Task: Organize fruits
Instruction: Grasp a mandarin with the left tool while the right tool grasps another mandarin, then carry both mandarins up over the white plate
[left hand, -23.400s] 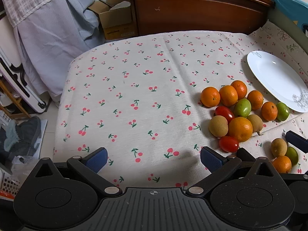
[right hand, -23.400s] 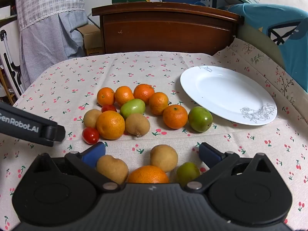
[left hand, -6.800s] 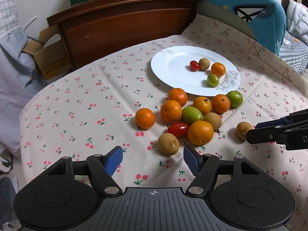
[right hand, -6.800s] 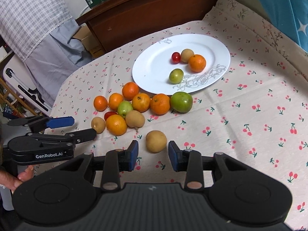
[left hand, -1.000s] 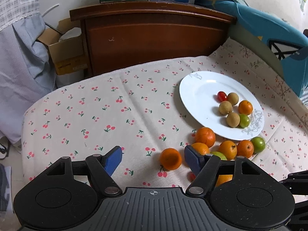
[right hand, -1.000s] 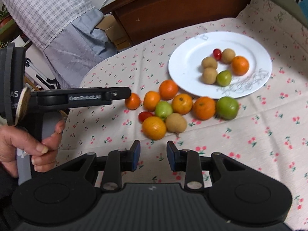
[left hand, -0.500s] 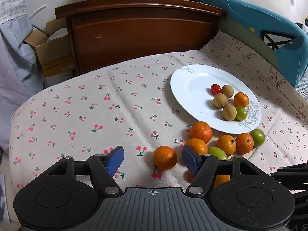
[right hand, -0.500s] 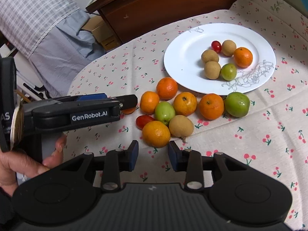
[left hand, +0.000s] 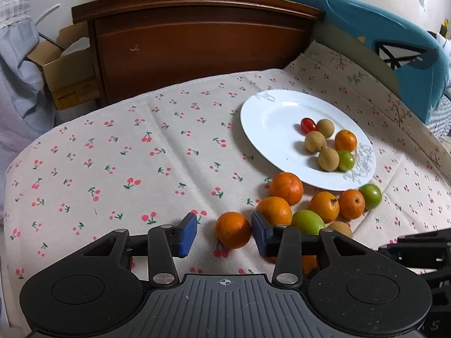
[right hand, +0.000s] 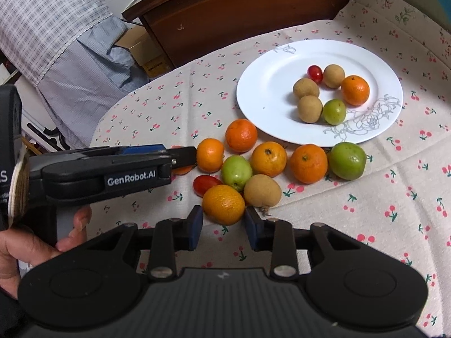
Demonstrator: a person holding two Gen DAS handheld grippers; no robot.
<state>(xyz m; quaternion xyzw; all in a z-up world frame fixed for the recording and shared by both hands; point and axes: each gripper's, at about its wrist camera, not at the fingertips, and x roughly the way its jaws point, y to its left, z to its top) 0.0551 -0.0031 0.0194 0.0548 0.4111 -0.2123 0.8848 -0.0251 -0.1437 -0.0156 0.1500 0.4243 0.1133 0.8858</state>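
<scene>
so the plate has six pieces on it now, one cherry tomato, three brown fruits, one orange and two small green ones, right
Not quite. The count of six is right, but the white plate holds only one small green fruit, not two. The rest stands: one cherry tomato, three brown fruits and one orange. The right wrist view shows it; the other green fruits lie on the cloth.

Six fruits (right hand: 310,109) lie on the plate (right hand: 267,90); loose fruits (right hand: 267,159) cluster just before it.

Cream tablecloth (left hand: 118,152) printed with red cherries; white plate (right hand: 270,90) bearing a grey floral line drawing; orange, green, brown, red fruit.
</scene>
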